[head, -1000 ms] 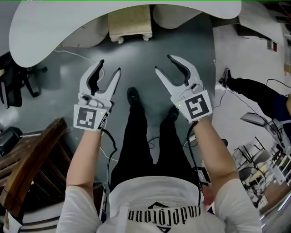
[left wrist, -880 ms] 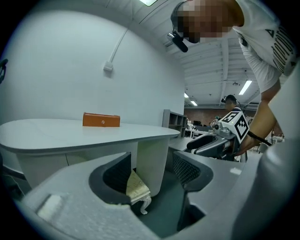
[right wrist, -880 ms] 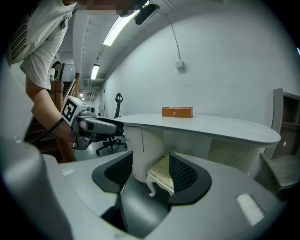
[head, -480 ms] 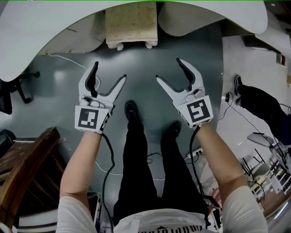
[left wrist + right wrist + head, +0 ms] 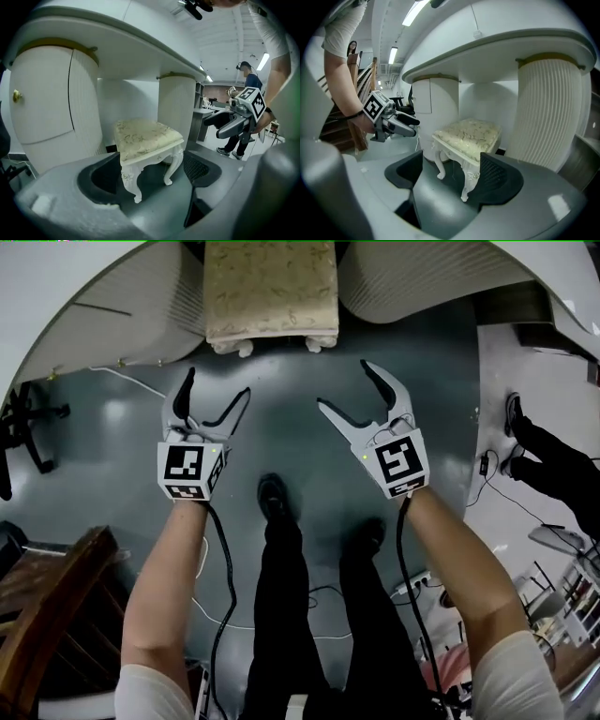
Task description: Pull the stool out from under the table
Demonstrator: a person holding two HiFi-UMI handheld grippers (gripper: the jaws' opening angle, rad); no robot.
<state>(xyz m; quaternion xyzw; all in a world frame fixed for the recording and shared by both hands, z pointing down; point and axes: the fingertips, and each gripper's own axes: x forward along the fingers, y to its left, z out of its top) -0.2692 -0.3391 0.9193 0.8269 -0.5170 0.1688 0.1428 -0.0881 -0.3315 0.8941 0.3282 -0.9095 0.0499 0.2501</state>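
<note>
Left hand-held gripper [image 5: 216,382] and right hand-held gripper [image 5: 344,383] have just been opening and stand spread, empty, near the stool [image 5: 272,287]. Only the gripper views show its curved legs [image 5: 130,180] fully.

The room is bright. Long ceiling lights [image 5: 411,15] glow at the top of the right gripper view. The grey floor [image 5: 112,418] shines a little. Both gripper views bend round and go dark at the corners.

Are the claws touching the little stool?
Apart. The head view shows bare floor between the stool and the left gripper and right gripper; their jaws have just been opening, nothing between them.
</note>
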